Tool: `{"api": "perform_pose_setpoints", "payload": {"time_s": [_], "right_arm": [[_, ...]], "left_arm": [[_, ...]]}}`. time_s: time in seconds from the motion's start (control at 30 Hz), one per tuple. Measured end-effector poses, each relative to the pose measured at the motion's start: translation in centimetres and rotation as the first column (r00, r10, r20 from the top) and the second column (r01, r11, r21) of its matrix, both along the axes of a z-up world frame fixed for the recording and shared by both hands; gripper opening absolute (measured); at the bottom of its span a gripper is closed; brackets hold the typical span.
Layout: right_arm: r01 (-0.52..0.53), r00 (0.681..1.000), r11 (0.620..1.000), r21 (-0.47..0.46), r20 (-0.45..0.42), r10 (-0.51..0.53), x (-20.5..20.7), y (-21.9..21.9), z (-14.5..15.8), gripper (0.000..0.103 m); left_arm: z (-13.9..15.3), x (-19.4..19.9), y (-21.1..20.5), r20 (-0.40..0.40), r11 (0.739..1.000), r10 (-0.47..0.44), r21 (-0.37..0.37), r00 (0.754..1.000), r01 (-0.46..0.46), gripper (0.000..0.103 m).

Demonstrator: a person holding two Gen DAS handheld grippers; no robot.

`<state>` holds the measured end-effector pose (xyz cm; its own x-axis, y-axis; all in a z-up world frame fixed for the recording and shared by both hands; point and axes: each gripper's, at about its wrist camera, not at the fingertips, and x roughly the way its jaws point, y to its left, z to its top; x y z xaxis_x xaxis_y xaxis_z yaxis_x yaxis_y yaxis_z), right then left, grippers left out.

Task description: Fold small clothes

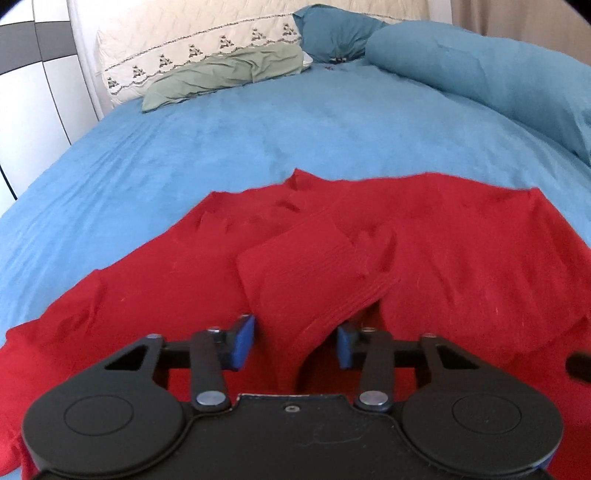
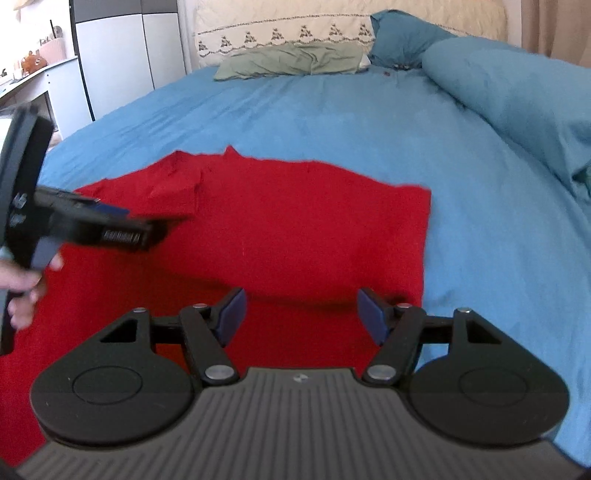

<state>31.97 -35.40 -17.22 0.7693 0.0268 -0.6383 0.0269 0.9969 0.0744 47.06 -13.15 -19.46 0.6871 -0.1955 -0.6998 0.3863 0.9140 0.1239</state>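
Observation:
A red knitted garment point(image 1: 443, 251) lies spread on the blue bed sheet point(image 1: 258, 129). One ribbed sleeve point(image 1: 306, 266) is folded across its middle and runs down between the blue pads of my left gripper point(image 1: 293, 343). A dark gap shows beside the right pad, so the pads do not press on it. In the right wrist view the garment point(image 2: 295, 221) has a straight right edge. My right gripper point(image 2: 303, 317) hangs open just above the garment's near right part, with nothing between its fingers. The left gripper point(image 2: 147, 230), blurred and held by a hand point(image 2: 22, 288), reaches in from the left.
At the head of the bed lie a green pillow point(image 1: 229, 70), a white embroidered pillow point(image 1: 177, 40) and a dark blue one point(image 1: 332, 33). A rolled blue duvet point(image 1: 480, 74) runs along the right side. A white wardrobe point(image 2: 122, 55) and a desk point(image 2: 33, 74) stand to the left.

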Motion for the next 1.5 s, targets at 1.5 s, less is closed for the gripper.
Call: {"api": "perform_pose_setpoints", "payload": {"time_s": [1.5], "right_arm": [[0.176, 0.983, 0.981, -0.085, -0.041, -0.18, 2.6, -3.0, -1.6, 0.092]], "left_arm": [[2.6, -1.3, 13.7, 0.053, 0.877, 0.431, -0.26, 0.901, -0.405, 0.024]]}}
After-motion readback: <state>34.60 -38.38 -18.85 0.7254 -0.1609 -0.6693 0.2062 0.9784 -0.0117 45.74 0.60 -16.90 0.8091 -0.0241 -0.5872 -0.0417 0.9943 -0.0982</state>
